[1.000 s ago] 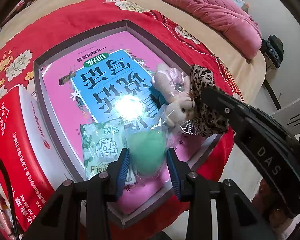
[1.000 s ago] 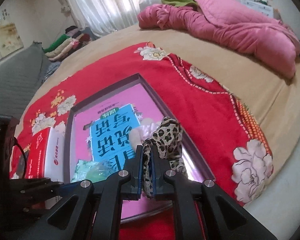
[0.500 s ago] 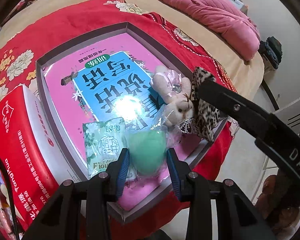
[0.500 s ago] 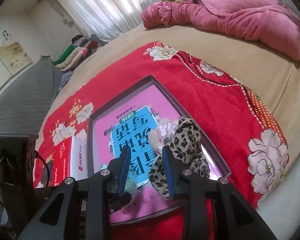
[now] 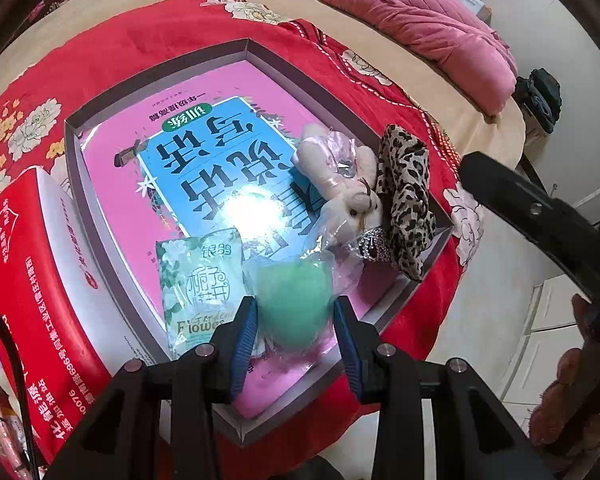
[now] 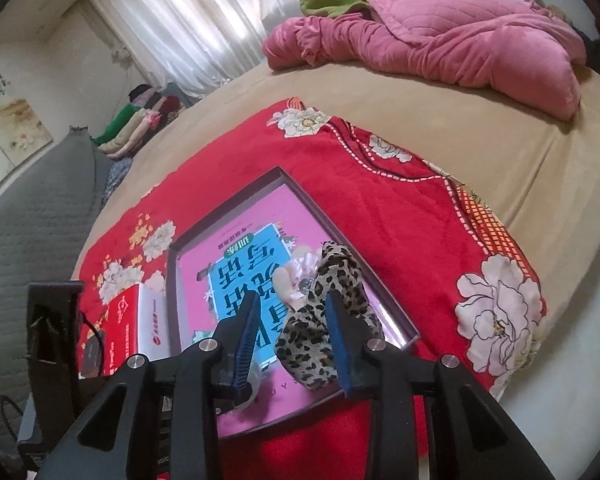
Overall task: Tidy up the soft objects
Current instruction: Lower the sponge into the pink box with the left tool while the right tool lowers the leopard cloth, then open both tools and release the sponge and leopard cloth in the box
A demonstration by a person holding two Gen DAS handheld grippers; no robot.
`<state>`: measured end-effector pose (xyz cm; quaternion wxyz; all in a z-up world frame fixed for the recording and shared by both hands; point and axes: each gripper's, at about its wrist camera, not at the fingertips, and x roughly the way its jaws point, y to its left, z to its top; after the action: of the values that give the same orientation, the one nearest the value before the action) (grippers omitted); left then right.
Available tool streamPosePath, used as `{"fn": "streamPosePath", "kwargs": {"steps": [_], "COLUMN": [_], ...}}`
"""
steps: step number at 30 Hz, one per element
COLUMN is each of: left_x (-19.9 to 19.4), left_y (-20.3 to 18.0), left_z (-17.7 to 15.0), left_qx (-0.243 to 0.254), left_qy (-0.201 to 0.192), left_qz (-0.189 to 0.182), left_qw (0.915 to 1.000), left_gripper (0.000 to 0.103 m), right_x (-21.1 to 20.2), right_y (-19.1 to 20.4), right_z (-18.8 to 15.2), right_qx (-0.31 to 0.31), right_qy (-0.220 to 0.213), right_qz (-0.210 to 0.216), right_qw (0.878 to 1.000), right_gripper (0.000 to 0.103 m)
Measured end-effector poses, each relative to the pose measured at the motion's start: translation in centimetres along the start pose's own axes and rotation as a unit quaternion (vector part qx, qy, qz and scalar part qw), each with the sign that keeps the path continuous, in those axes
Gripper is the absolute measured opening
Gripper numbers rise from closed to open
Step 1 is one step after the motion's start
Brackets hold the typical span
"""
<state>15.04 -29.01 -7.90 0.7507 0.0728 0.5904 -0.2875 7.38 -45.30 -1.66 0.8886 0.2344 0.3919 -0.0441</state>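
Now the right gripper [image 6: 290, 330] is opening, its jaws clear of the leopard scrunchie [image 5: 406, 200] lying in the box [image 5: 76, 168] beside the plush bunny [image 5: 342, 184]. The left gripper [image 5: 294, 326] clamps the green sponge [image 5: 294, 306] over the box's near corner; releasing it seems next.

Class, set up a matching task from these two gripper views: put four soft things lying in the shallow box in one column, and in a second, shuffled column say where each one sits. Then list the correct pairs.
Things
1. green sponge in a clear bag
2. leopard-print cloth
3. small plush toy
4. flower-print packet

Places
A. against the box's right wall
B. between the left gripper's fingers
C. beside the sponge, towards the red carton
D. between the leopard cloth and the blue book title

Pairs: 1-B, 2-A, 3-D, 4-C
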Motion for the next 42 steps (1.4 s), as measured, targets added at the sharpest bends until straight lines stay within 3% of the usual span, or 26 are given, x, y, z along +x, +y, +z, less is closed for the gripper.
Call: {"fn": "streamPosePath", "kwargs": {"steps": [3, 15, 21, 31, 35, 42], "left_x": [0.0, -1.2, -2.5, -7.0, -8.9, -11.5], "left_y": [0.0, 0.0, 0.0, 0.4, 1.3, 2.2], "left_z": [0.0, 0.0, 0.0, -1.1, -1.7, -2.9], "left_qx": [-0.001, -0.005, -0.007, -0.006, -0.017, -0.025], "left_qy": [0.003, -0.007, -0.018, -0.063, -0.083, -0.107], "left_qz": [-0.001, -0.003, -0.003, 0.023, 0.028, 0.036], "left_qw": [1.0000, 1.0000, 0.9998, 0.9977, 0.9960, 0.9933], "left_gripper": [0.039, 0.042, 0.043, 0.051, 0.054, 0.055], "right_x": [-0.5, -2.4, -3.4, -5.4, -6.2, -6.9], "right_y": [0.1, 0.6, 1.0, 3.5, 4.9, 6.5], "right_z": [0.1, 0.2, 0.1, 0.1, 0.1, -0.2], "right_qx": [-0.001, 0.005, 0.000, -0.032, -0.060, -0.077], "right_qy": [-0.004, -0.014, -0.023, -0.038, -0.047, -0.053], "right_qz": [-0.002, -0.011, -0.015, -0.020, -0.039, -0.047], "right_qw": [1.000, 1.000, 1.000, 0.999, 0.996, 0.995], "right_gripper": [0.044, 0.057, 0.057, 0.058, 0.069, 0.070]}}
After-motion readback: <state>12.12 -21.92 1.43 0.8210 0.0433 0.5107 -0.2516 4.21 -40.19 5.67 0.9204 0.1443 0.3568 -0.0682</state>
